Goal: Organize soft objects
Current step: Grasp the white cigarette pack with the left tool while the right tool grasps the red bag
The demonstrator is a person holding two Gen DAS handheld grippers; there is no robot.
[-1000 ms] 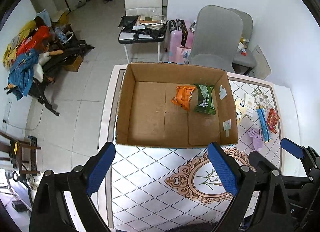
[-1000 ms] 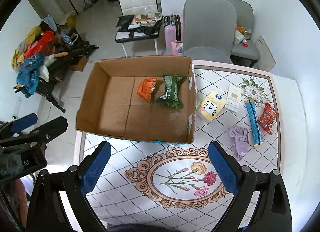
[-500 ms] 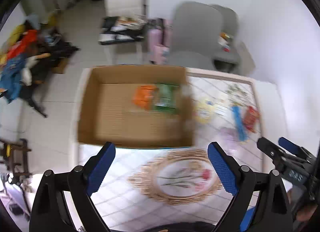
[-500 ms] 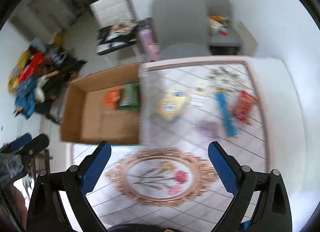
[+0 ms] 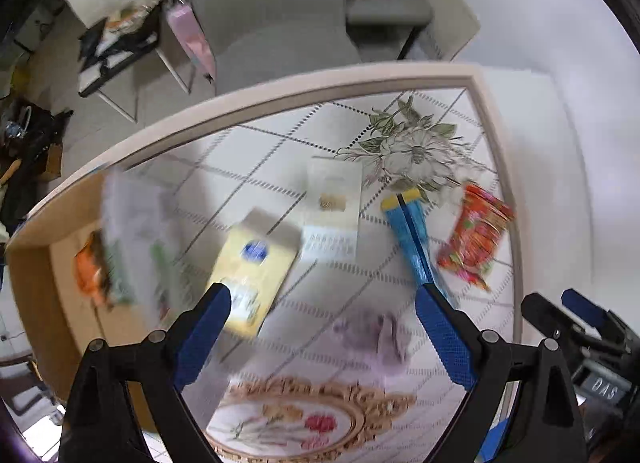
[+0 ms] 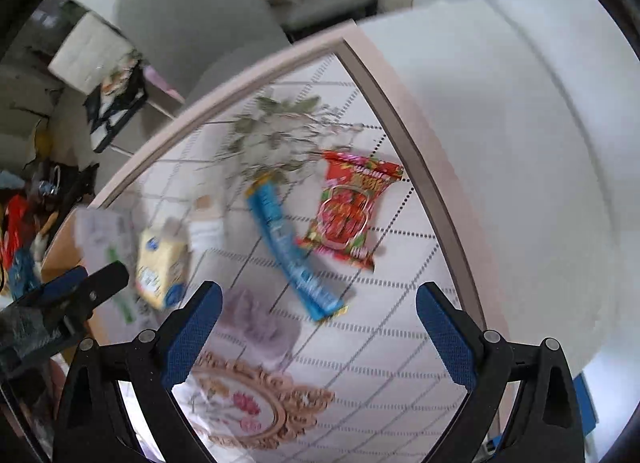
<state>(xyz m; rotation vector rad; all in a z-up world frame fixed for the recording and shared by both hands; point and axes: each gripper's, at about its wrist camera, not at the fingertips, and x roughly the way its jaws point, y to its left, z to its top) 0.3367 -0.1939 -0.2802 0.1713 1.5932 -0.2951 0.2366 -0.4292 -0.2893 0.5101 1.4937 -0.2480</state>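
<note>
Both views are motion-blurred. My left gripper [image 5: 322, 337] is open and empty above the table, over a crumpled purple cloth [image 5: 372, 337]. Ahead of it lie a yellow pack [image 5: 256, 267], a white packet [image 5: 332, 215], a blue stick pack [image 5: 410, 237] and a red snack bag [image 5: 476, 237]. The cardboard box [image 5: 36, 275] at the left holds an orange pack [image 5: 86, 275]. My right gripper [image 6: 318, 335] is open and empty, above the blue stick pack [image 6: 290, 251], the red snack bag [image 6: 348, 211] and the purple cloth [image 6: 256, 321]. The yellow pack [image 6: 162, 267] lies to the left.
The table's far edge [image 5: 280, 97] curves across the view, with grey chairs [image 5: 272, 15] behind it. A white wall or surface [image 6: 520, 143] borders the table on the right. The right gripper shows at the left view's lower right [image 5: 580, 327]; the left gripper at the right view's left [image 6: 64, 295].
Both grippers have swung to the right, away from the cardboard box and toward the loose packs and cloth on the table's right side. Both stay open and empty.
</note>
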